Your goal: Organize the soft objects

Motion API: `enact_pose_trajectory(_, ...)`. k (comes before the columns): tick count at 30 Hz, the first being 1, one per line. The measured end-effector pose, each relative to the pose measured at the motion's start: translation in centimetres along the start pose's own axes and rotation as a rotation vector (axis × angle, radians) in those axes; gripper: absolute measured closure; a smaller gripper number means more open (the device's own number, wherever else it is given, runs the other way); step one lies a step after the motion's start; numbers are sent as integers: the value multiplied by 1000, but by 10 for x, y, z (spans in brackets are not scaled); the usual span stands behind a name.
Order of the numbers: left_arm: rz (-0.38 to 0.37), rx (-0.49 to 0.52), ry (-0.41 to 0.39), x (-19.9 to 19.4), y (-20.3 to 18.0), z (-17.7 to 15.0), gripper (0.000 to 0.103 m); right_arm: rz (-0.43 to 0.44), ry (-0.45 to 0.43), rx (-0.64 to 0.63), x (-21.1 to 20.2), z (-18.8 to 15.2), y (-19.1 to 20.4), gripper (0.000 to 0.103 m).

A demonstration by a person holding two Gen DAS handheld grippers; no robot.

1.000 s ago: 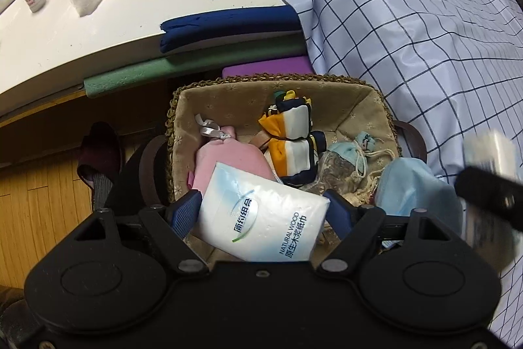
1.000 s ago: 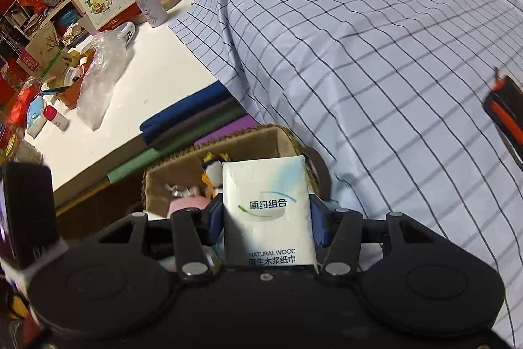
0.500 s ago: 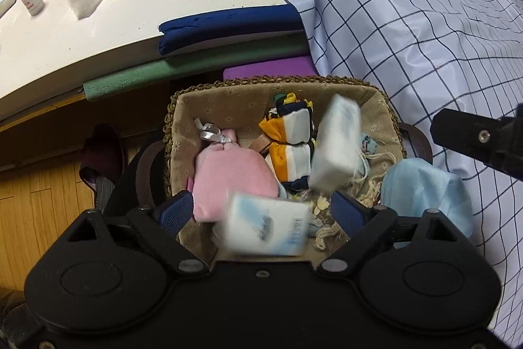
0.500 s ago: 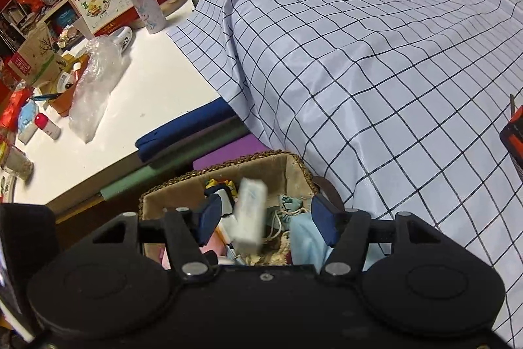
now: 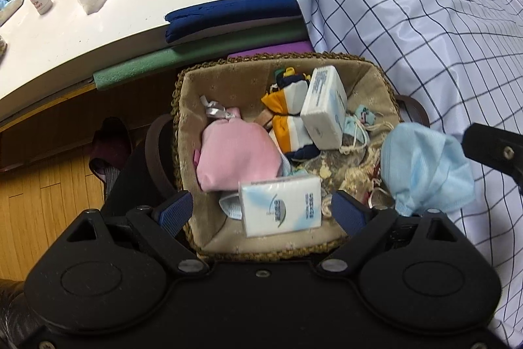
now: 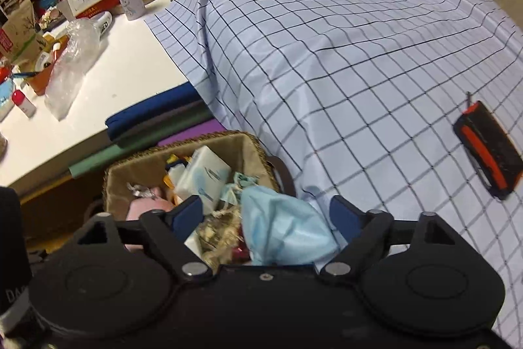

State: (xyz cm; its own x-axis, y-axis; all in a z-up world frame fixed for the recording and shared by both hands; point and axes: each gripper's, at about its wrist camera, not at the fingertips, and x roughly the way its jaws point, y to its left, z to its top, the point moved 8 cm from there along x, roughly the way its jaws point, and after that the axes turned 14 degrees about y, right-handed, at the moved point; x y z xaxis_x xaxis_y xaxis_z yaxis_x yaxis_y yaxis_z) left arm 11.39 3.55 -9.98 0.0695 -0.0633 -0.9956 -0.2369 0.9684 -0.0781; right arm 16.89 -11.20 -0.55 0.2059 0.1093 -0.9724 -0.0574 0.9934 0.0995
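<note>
— Hovering over the woven basket [image 5: 183, 133], the left tongs [image 5: 261, 211] are spread wide with nothing between the blue pads. What do you see inside?

— One tissue pack [image 5: 281, 205] lies flat at the near end of the basket, between the spread pads but not touched by them. A second tissue pack [image 5: 325, 108] leans tilted against the striped orange, white and navy cloth bundle [image 5: 287, 120] toward the far right corner.

— And the pink pouch [image 5: 238, 152]?

— On the left side of the basket, its silver ribbon knot pointing to the far wall. A crumpled light blue face mask [image 5: 425, 165] hangs over the basket's right rim, partly onto the checked sheet [image 5: 425, 22] of the bed.

— The right tongs [image 6: 268, 215]?

— Also spread and holding nothing, above the basket's right end; the mask shows just in front of them, and the tilted tissue pack sits beyond the left pad.

— Anything around the basket?

— Behind it, folded navy, green and purple cloths [image 5: 228, 15] are stacked at the edge of the white desk [image 5: 98, 22]. A black and orange object [image 6: 487, 149] lies on the sheet, well apart on the right; I cannot tell what it is
</note>
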Motion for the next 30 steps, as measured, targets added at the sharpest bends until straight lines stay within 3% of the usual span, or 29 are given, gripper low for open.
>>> enact_pose_trajectory(2, 1, 6, -5, -2, -1, -6, 14, -19, -10, 4, -6, -7, -5, 2)
enact_pose_trajectory(3, 4, 11, -6, -3, -2, -9, 14, -27, -18, 8, -9, -11, -8, 1)
enact_pose_trajectory(11, 0, 49, 3, -9, -13, -43, 13, -99, 17, 39, -13, -51, -29, 1)
enact_pose_trajectory(18, 63, 47, -19, -17, -13, -62, 13, -120, 45, 85, -12, -73, -38, 0)
enact_pose_trajectory(23, 61, 32, -17, -19, -10, -70, 13, -180, 49, 113, -12, -85, -47, 1)
enact_pose_trajectory(30, 63, 33, -19, -20, -12, -78, 13, -176, 70, 122, -9, -98, -48, 1)
